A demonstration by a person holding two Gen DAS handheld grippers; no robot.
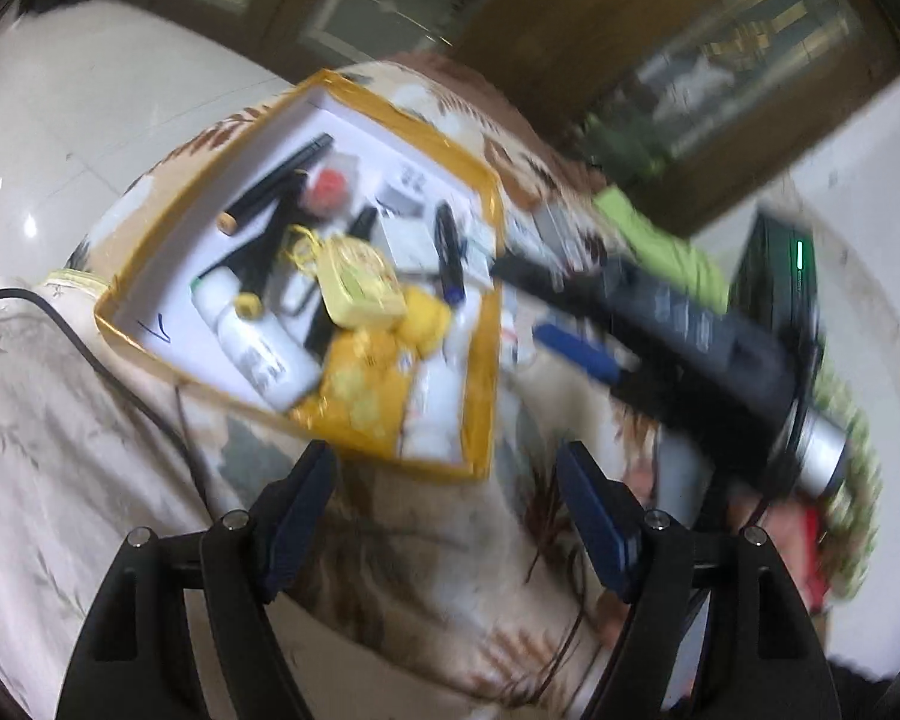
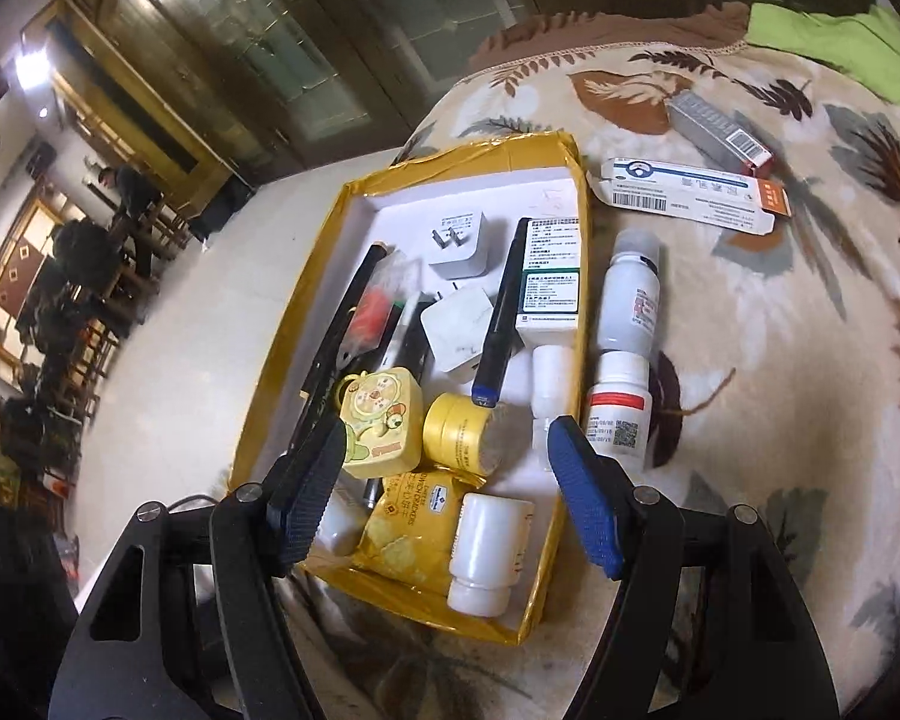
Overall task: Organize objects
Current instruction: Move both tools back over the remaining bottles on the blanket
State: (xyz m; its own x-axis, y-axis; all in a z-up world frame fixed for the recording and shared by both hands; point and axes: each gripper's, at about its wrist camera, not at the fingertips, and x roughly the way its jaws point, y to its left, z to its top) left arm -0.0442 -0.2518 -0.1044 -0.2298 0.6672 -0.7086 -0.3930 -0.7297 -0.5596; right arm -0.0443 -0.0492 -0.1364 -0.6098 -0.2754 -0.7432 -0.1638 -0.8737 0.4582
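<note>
Both of your grippers are released and empty. The right gripper (image 2: 444,483) hangs over the near end of the yellow-edged box (image 2: 561,558), jaws spread wide with nothing between the pads; the left gripper (image 1: 447,501) is just as wide, above bare blanket (image 1: 402,546) beside the box's near corner.

The box sits toward the blanket's left edge and already holds most of the clutter: two white plug adapters (image 2: 459,246), a black pen (image 2: 498,324), a white medicine carton (image 2: 549,276), a yellow jar (image 2: 453,429), a yellow cartoon case (image 2: 384,423), a cracker packet (image 2: 408,525) and a white bottle (image 2: 486,546) lying at the near end. They lie flat and crowded, probably dropped in rather than arranged.

What remains for you lies on the blanket off the box's right edge: a spray bottle (image 2: 633,294) and a red-banded pill bottle (image 2: 621,405) just beside the wall, a blue-and-white carton (image 2: 690,195) and a grey carton (image 2: 717,129) toward the far edge. The pill bottle looks nearest your right gripper.
</note>
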